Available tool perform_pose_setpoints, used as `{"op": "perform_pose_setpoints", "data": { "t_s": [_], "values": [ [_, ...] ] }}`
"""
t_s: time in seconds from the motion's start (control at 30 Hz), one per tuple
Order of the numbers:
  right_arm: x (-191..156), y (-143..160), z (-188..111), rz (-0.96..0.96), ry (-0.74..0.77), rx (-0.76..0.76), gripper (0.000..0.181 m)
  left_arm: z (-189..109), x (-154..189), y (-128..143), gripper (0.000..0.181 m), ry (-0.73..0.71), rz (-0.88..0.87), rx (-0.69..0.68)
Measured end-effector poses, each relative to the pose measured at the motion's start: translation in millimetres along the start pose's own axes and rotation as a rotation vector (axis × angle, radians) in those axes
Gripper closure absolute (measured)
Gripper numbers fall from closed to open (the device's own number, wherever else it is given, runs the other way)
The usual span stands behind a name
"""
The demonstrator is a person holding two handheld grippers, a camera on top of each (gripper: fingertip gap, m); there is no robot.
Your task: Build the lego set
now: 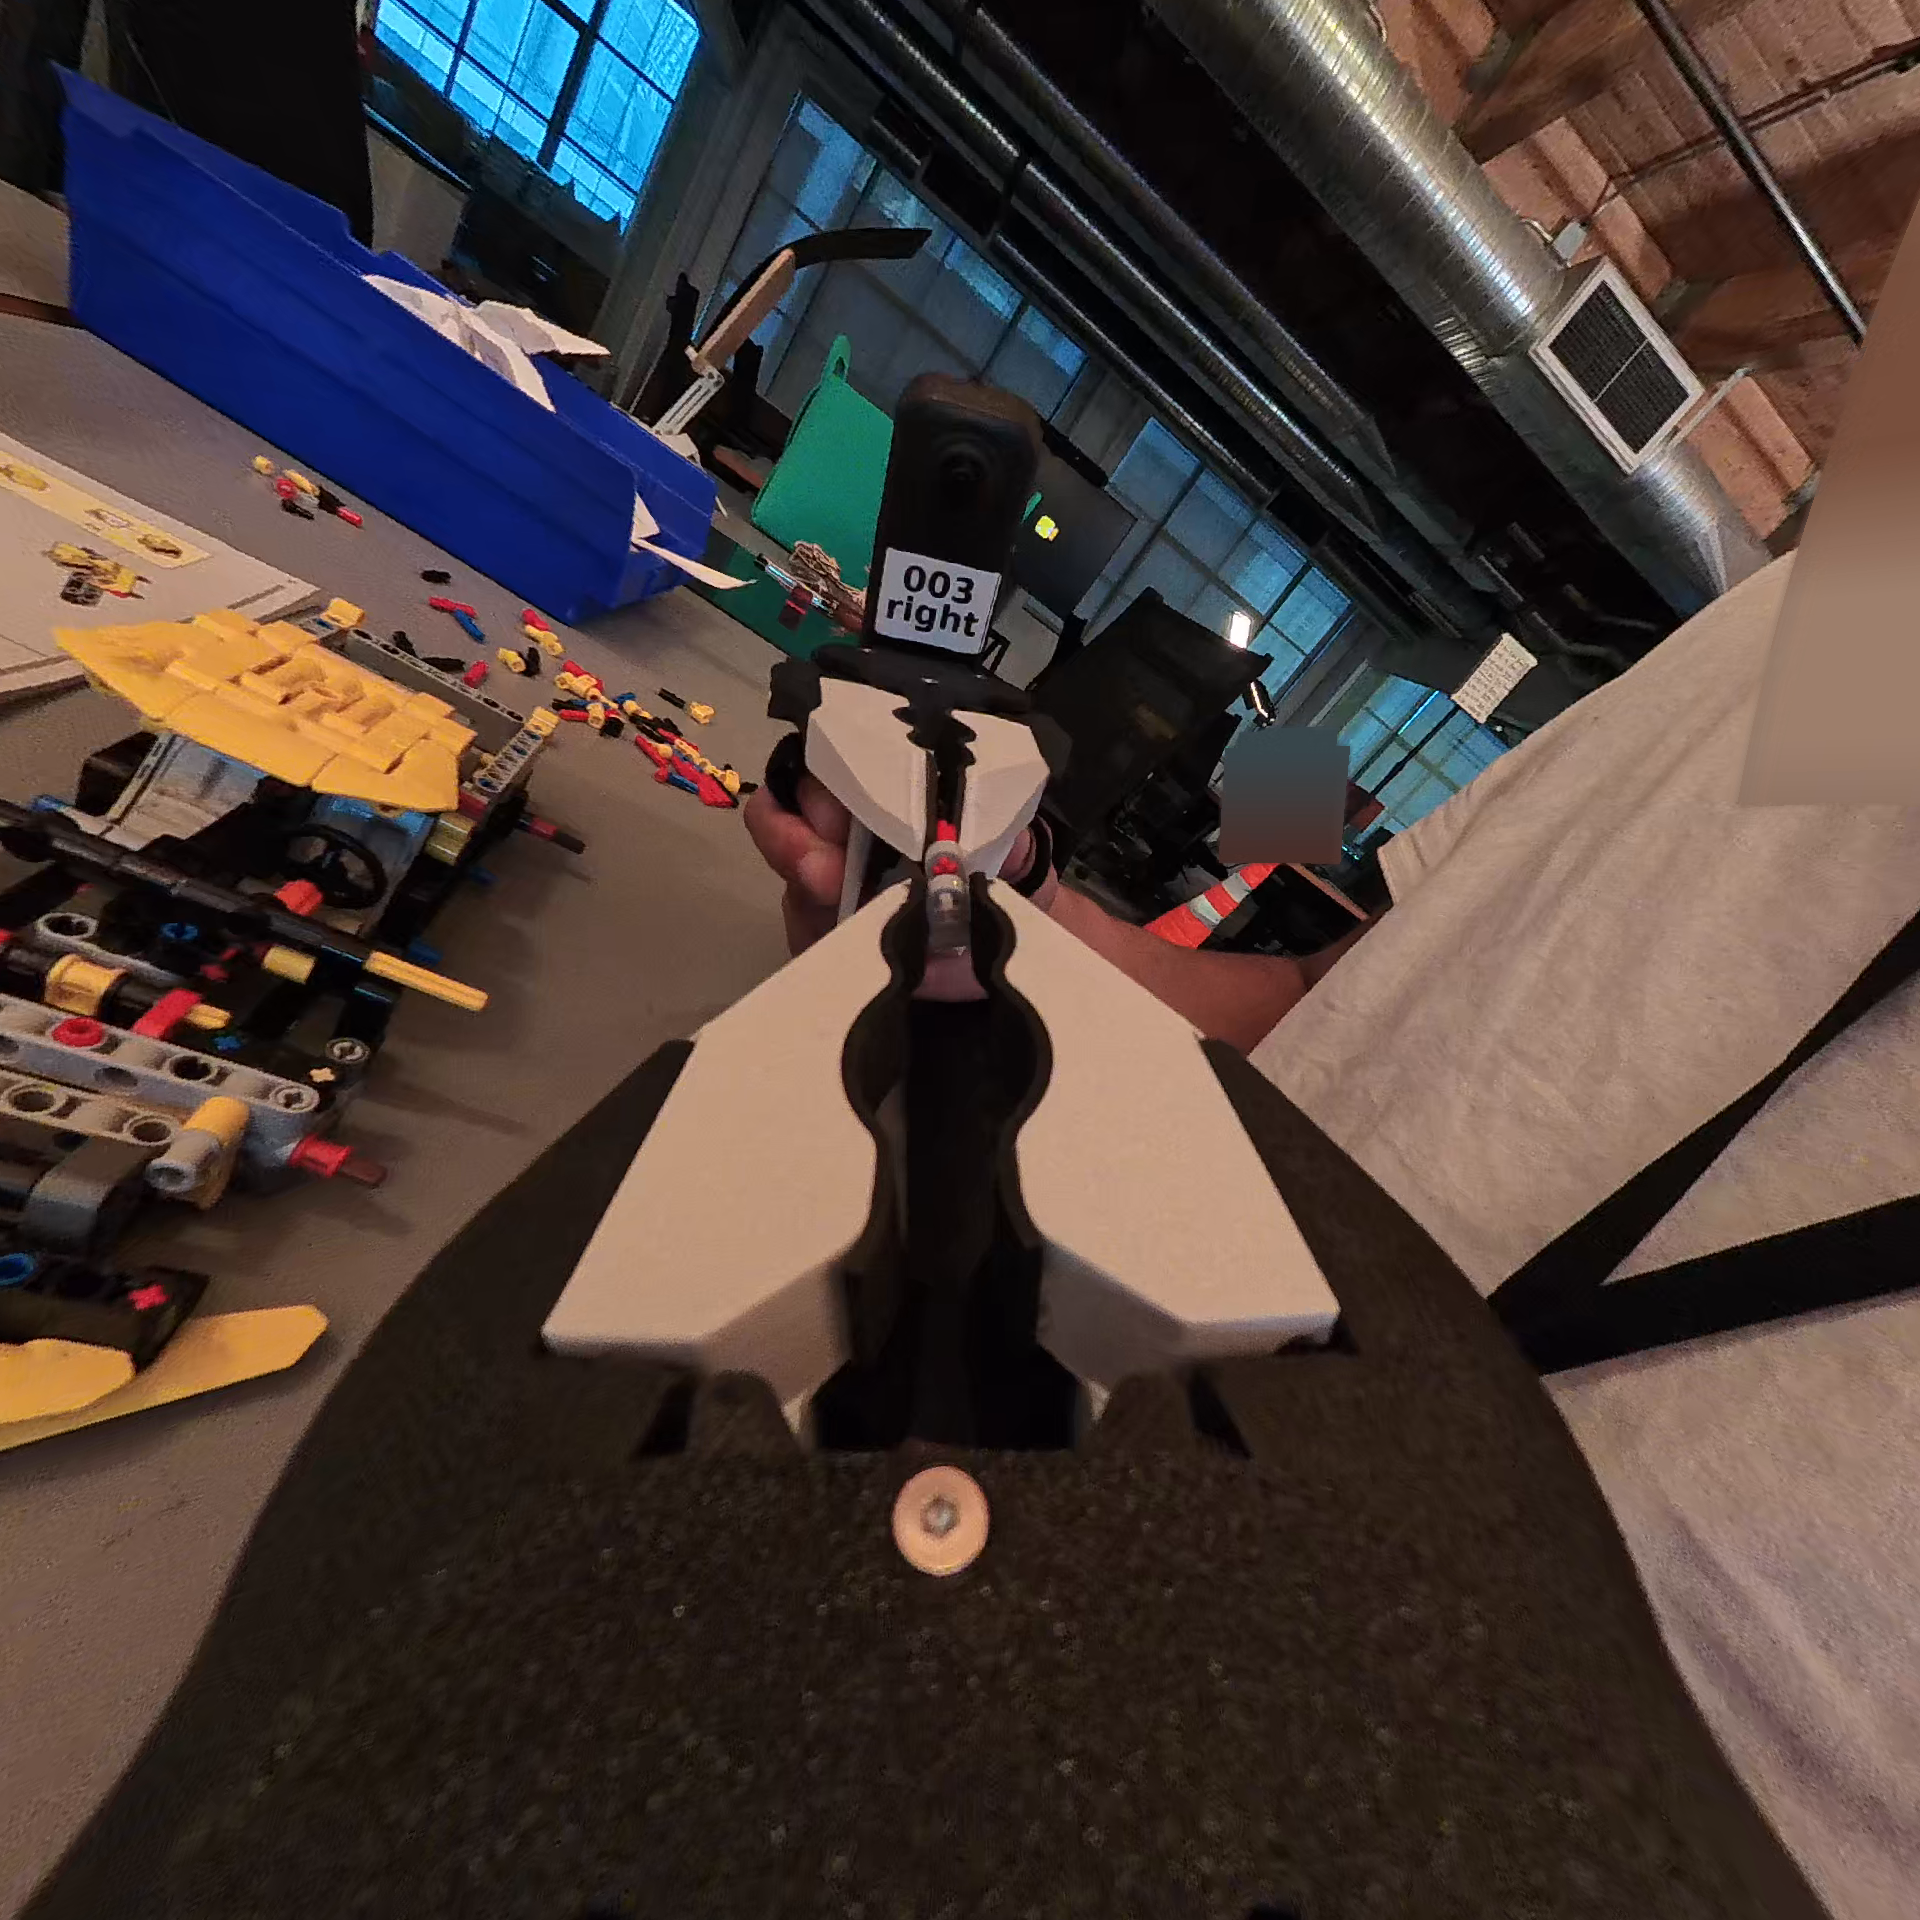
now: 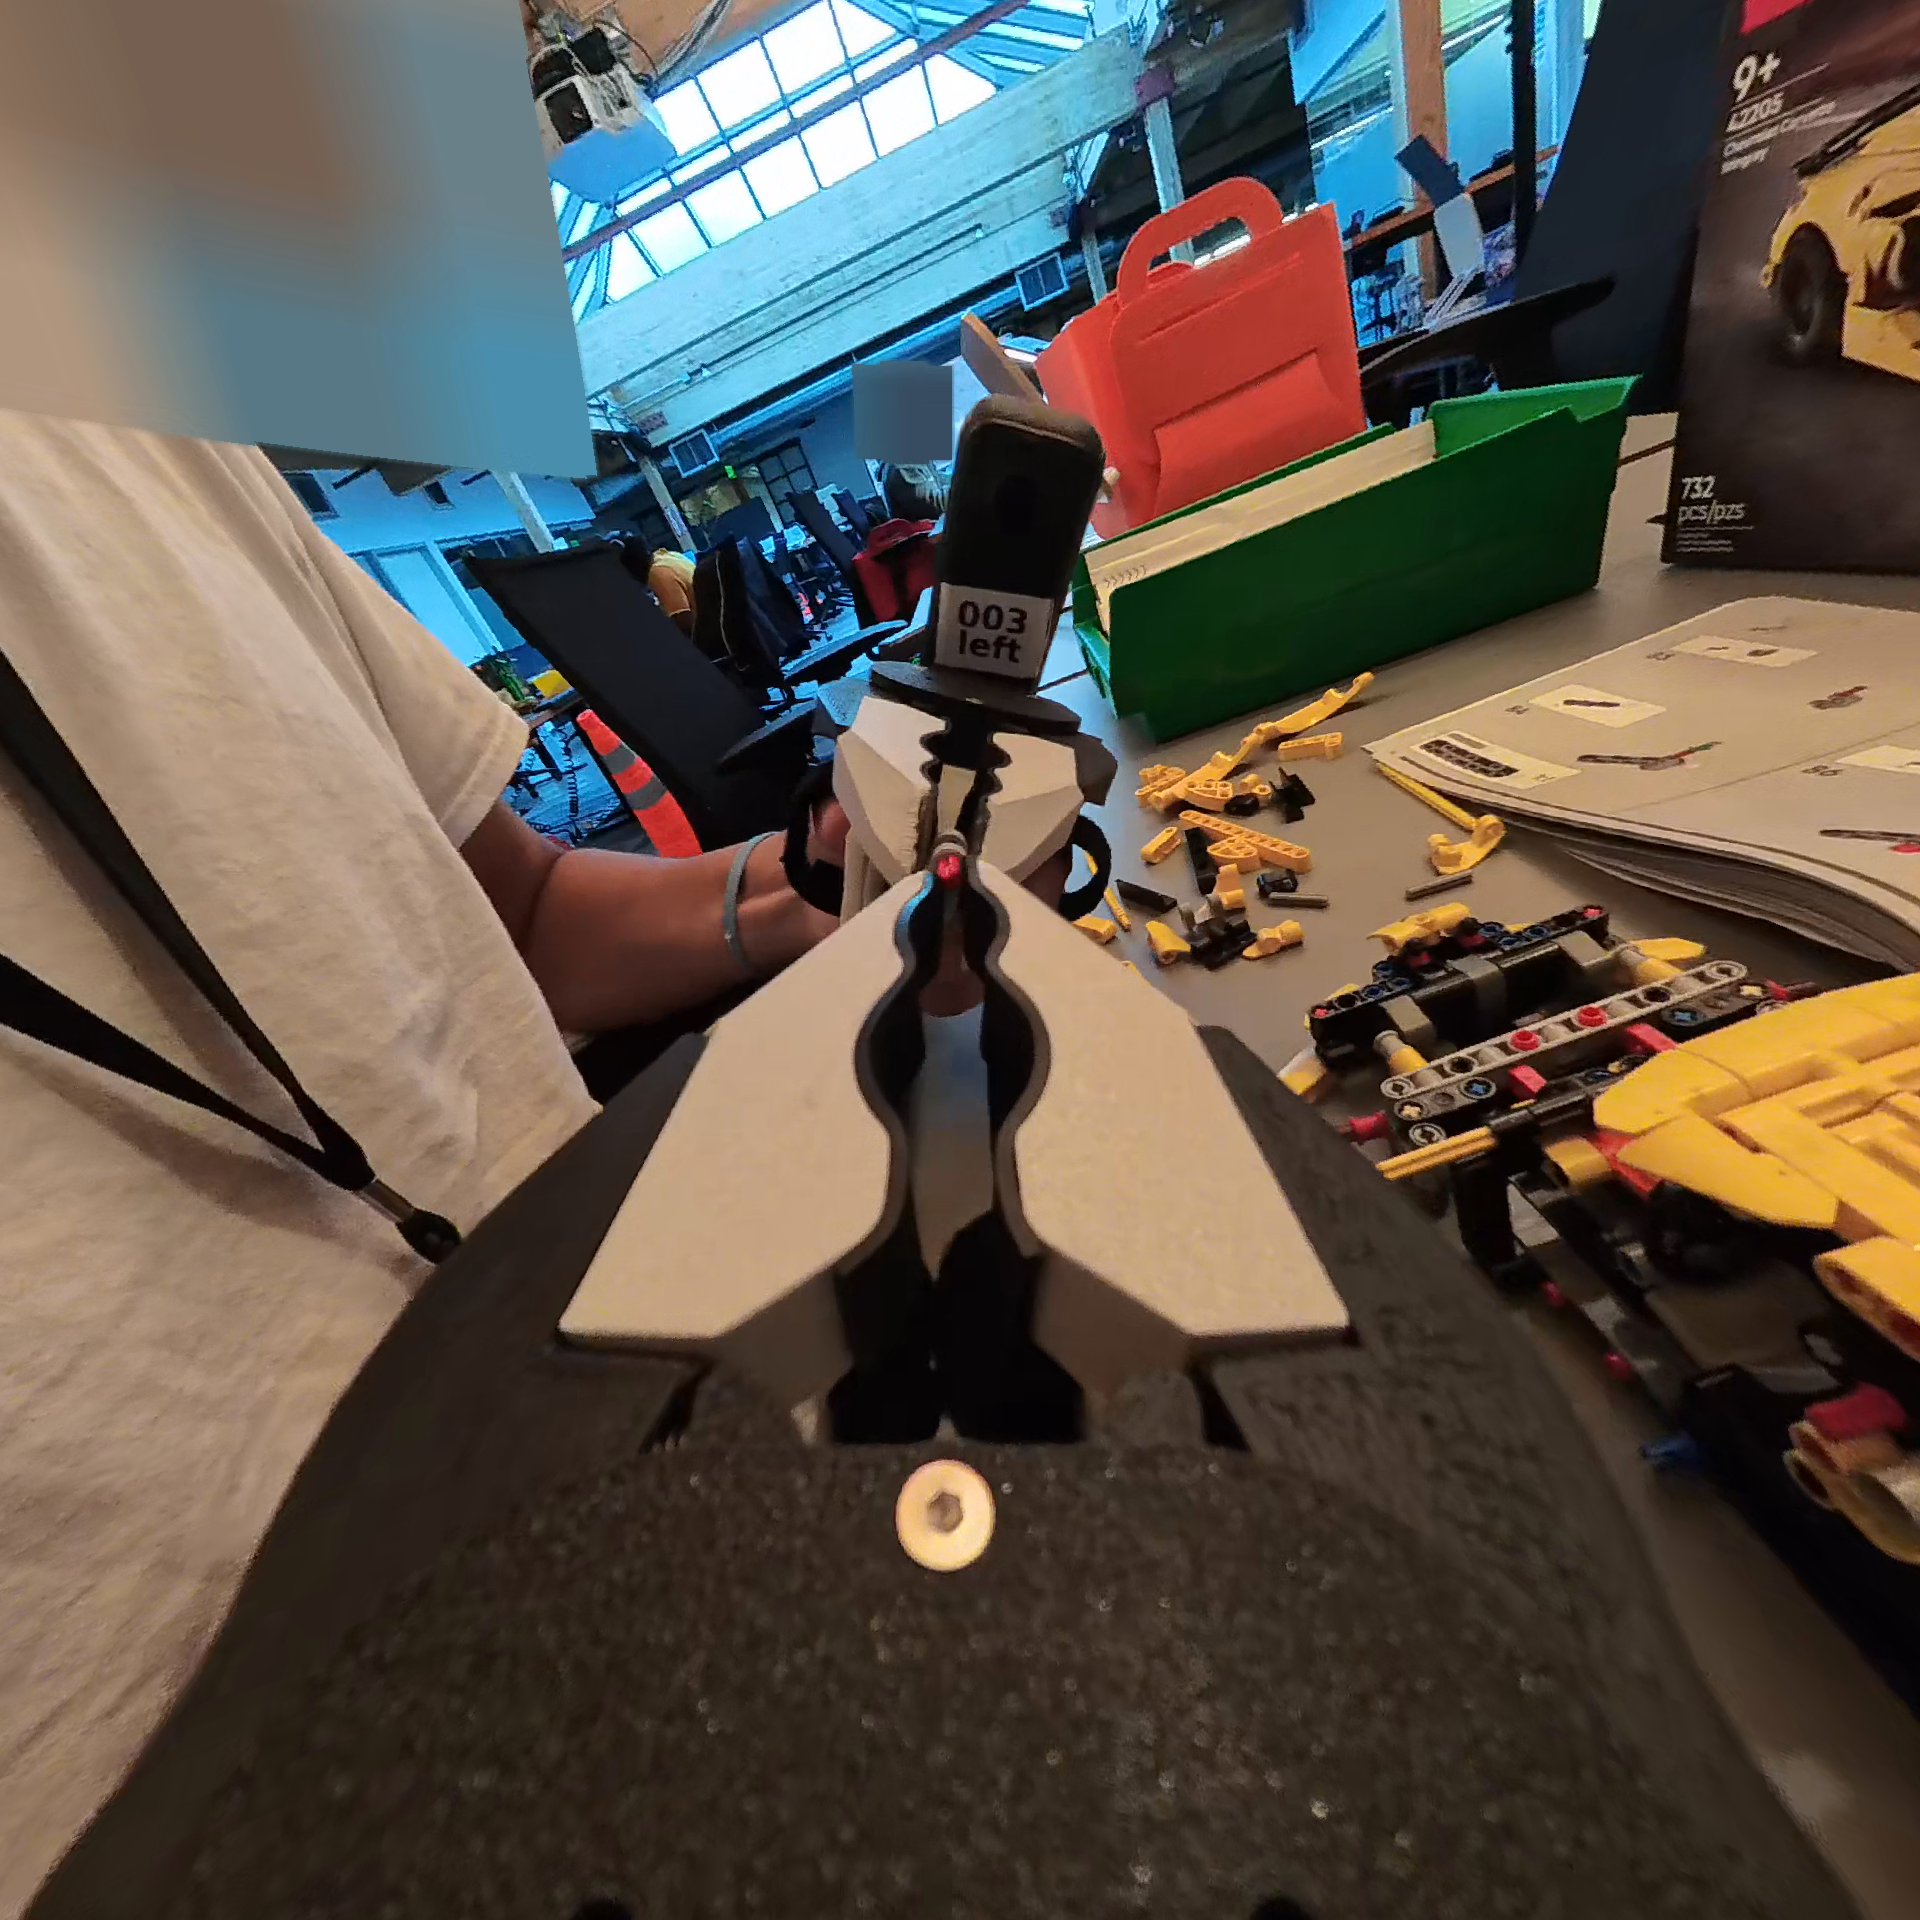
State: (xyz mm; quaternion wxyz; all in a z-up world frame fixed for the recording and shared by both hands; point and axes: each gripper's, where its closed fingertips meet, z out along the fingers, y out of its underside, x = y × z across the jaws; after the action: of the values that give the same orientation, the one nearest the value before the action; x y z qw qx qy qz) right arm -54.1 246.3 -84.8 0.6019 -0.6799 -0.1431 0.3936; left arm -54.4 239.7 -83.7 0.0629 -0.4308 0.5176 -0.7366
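Note:
My two grippers meet tip to tip in the air, in front of a person in a white shirt. My left gripper (image 1: 947, 906) is shut on a small grey connector (image 1: 948, 902). My right gripper (image 2: 945, 871) is shut on a small red pin (image 2: 945, 868), whose end meets the grey connector. The right gripper also shows in the left wrist view (image 1: 941, 836), and the left gripper in the right wrist view (image 2: 951, 826). The partly built yellow and black lego car (image 1: 260, 831) (image 2: 1662, 1143) sits on the grey table beside the grippers.
Loose small lego pieces (image 1: 644, 717) (image 2: 1226, 831) lie scattered on the table. An open instruction booklet (image 2: 1683, 769) (image 1: 104, 561) lies behind the car. A blue bin (image 1: 343, 395), a green bin (image 2: 1351, 592), an orange bag (image 2: 1216, 353) and the set's box (image 2: 1808, 291) stand at the back. Both grippers' tips are close together, under 4 cm apart.

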Motion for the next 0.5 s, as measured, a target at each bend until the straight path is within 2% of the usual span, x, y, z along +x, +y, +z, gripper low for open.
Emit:
{"op": "perform_pose_setpoints", "data": {
  "t_s": [0.2, 0.5],
  "values": [
    [0.7, 0.1, 0.6, 0.003, 0.001, -0.002, 0.179, -1.1, -0.7, -0.5, 0.174, -0.002, -0.002, 0.003],
    [3.9, -3.7, -1.1, -0.092, 0.079, 0.005, 0.179, -0.7, -2.2, -4.4, 0.174, 0.011, -0.057, 0.045]
  ]
}}
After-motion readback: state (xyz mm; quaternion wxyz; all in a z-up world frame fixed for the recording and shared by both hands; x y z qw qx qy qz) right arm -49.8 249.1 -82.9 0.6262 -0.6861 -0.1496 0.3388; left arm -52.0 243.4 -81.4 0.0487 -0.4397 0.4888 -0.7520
